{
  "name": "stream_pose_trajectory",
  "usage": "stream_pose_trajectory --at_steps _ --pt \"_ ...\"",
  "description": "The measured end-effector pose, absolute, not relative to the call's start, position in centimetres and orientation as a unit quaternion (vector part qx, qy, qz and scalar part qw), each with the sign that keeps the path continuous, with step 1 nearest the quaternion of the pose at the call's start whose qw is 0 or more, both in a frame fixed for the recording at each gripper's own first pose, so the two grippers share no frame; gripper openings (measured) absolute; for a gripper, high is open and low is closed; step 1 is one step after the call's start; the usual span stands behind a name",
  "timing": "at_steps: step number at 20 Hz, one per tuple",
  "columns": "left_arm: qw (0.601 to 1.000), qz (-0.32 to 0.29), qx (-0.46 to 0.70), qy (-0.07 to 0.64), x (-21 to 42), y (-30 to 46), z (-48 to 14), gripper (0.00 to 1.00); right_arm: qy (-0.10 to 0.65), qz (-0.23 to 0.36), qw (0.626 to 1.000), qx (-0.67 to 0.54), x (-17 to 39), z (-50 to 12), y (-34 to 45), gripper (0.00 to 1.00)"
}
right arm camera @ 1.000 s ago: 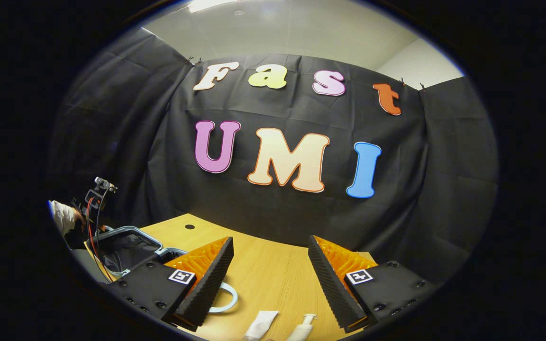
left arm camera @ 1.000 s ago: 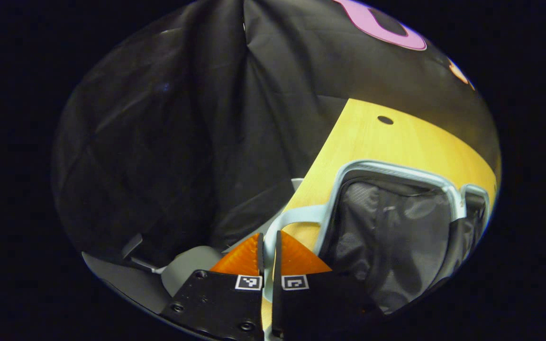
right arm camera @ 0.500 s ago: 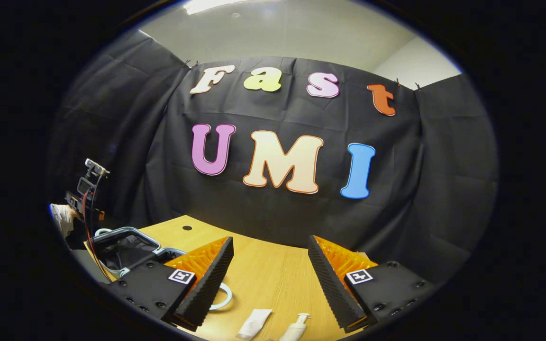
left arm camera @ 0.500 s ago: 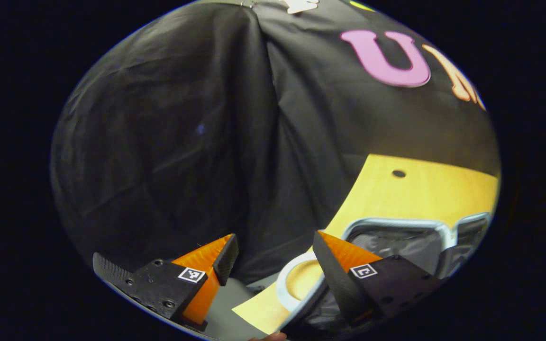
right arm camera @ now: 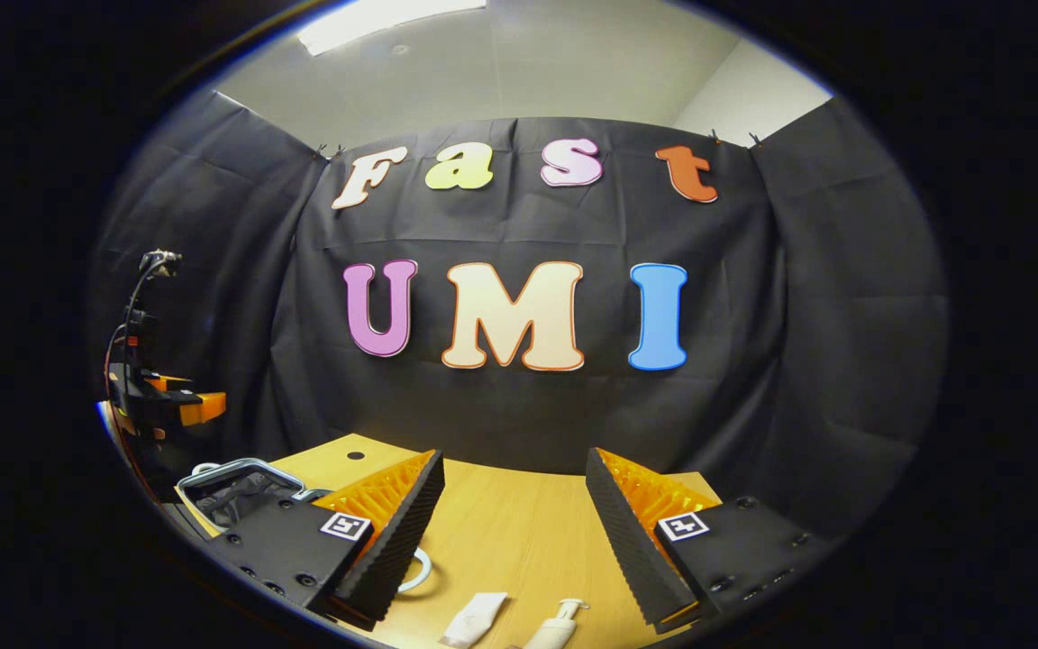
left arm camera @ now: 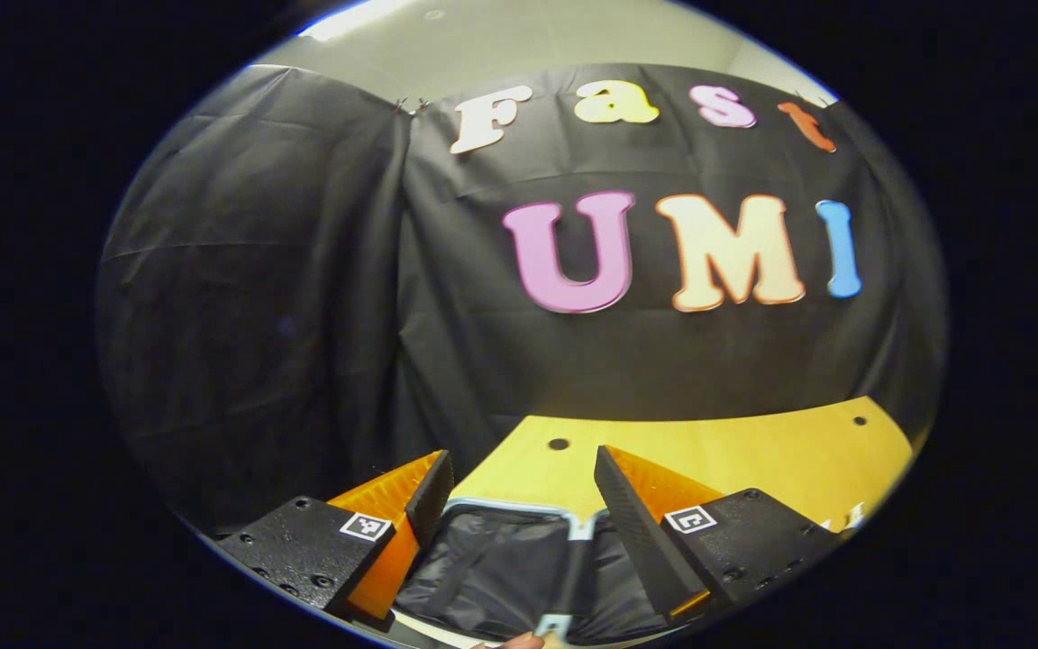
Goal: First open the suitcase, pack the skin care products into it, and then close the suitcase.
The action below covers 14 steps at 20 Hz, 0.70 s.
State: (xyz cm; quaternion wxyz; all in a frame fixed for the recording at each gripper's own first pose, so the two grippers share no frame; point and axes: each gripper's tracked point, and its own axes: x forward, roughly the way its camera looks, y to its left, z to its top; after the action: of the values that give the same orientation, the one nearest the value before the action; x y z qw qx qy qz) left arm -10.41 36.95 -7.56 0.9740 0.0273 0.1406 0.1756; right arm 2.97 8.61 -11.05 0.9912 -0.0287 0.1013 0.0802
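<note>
Over the pale wooden table (left arm camera: 735, 451), the left gripper (left arm camera: 519, 491) is hovering with its fingers spread wide and nothing between them. Just below them the open pale-blue hard-shell suitcase (left arm camera: 501, 563) is lying flat, its dark fabric lining facing up and its light rim running across between the fingertips. From the right gripper view, the right gripper (right arm camera: 512, 505) is also hanging above the table (right arm camera: 510, 532) with its jaws wide apart and empty. Near the table's front edge, a small white squeeze tube (right arm camera: 474, 618) and a white pump bottle (right arm camera: 555, 624) are lying side by side, close but apart. Far off on the left the suitcase (right arm camera: 240, 482) is sitting open, and the left gripper (right arm camera: 190, 406) is floating above it.
</note>
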Motion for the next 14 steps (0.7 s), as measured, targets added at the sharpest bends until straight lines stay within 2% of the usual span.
stream_pose_trajectory --at_steps 4,10,14 --pt "0.984 0.093 -0.012 0.154 -15.9 30.8 -6.5 0.94 0.112 0.058 0.992 -0.018 1.5 -11.8 5.2 1.00" --pt "0.983 -0.019 -0.034 0.178 -13.0 17.6 -8.9 0.95 0.128 0.044 0.991 0.003 -0.1 -12.8 2.0 1.00" --pt "0.966 -0.059 -0.058 0.246 -13.0 13.1 -14.4 0.94 0.134 0.023 0.991 0.001 -0.1 -13.3 -1.2 1.00"
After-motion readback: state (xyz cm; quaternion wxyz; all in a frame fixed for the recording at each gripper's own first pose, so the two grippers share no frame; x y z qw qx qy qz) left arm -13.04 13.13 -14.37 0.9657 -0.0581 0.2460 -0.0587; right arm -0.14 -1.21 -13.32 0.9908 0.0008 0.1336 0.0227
